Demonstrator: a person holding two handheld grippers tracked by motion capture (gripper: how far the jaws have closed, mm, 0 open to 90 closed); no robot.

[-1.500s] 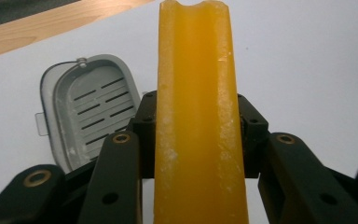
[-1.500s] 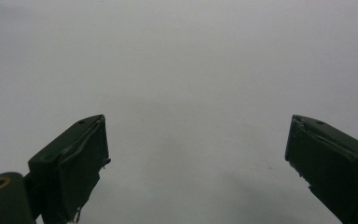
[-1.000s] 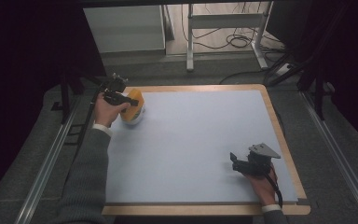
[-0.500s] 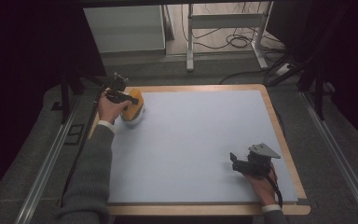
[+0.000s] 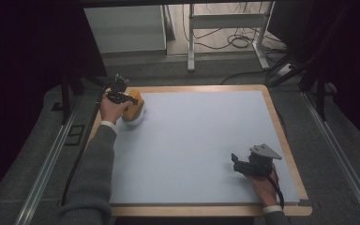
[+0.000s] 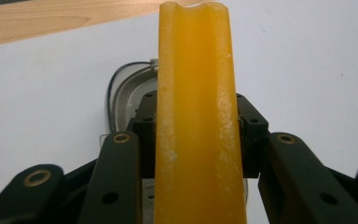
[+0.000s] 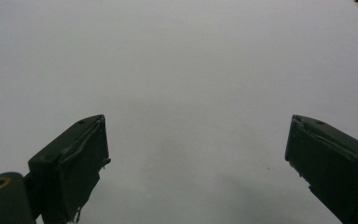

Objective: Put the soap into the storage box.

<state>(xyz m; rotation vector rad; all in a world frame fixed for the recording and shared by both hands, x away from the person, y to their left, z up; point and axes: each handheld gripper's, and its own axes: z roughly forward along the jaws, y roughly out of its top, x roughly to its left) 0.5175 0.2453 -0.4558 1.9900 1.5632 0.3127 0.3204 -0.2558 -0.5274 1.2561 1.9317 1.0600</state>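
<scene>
At the far left corner of the white mat [image 5: 201,136], an orange-yellow piece [image 5: 136,103] stands tilted over a white rounded base [image 5: 134,120]. My left gripper [image 5: 130,100] is shut on it. In the left gripper view the orange-yellow piece [image 6: 196,116] runs upright between the black jaws of the left gripper [image 6: 196,133]. A grey-white rounded base [image 6: 123,93] lies behind and below it. My right gripper [image 5: 236,161] rests near the front right of the mat. The right gripper [image 7: 196,158] is open, with only white mat between its jaws.
A wooden border [image 5: 283,131] frames the mat. Beyond the table's far edge stand a white cabinet [image 5: 126,28] and a metal frame [image 5: 225,21] with cables on the floor. Dark rails [image 5: 51,154] run along both sides.
The left hand has edged slightly toward the far edge with the orange-yellow piece still held. The right gripper has stayed where it was.
</scene>
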